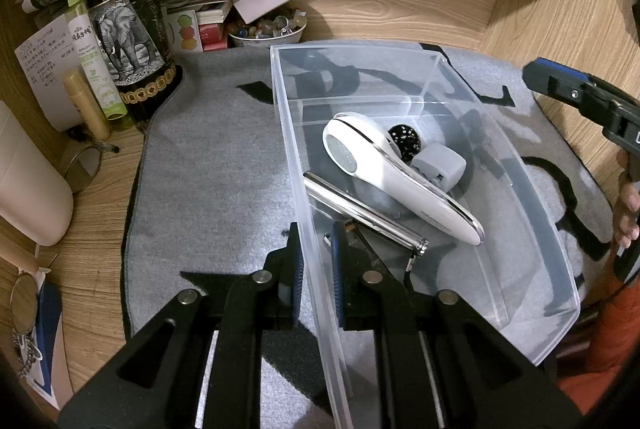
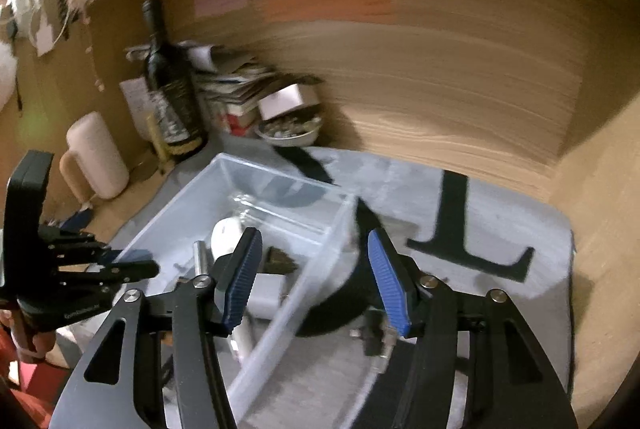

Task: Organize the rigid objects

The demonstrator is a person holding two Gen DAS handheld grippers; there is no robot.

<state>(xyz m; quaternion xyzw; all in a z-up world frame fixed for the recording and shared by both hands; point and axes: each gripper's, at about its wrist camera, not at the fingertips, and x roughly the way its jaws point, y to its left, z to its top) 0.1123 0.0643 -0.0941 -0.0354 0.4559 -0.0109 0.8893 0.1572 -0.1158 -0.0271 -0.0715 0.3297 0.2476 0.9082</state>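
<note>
Left claw (image 1: 316, 249) clamps clear plastic bin's (image 1: 288, 133) wall.

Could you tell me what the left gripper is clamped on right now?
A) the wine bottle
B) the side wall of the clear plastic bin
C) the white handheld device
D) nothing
B: the left gripper has one finger on each side of the clear plastic bin wall, pinching it.

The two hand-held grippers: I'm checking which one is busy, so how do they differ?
The left hand-held gripper is clamped on the clear plastic bin wall; the right hand-held gripper holds nothing. The left's pads pinch close together; the right's stand apart, astride the bin's near rim without touching it. Both have black arms and blue ribbed pads.
</note>
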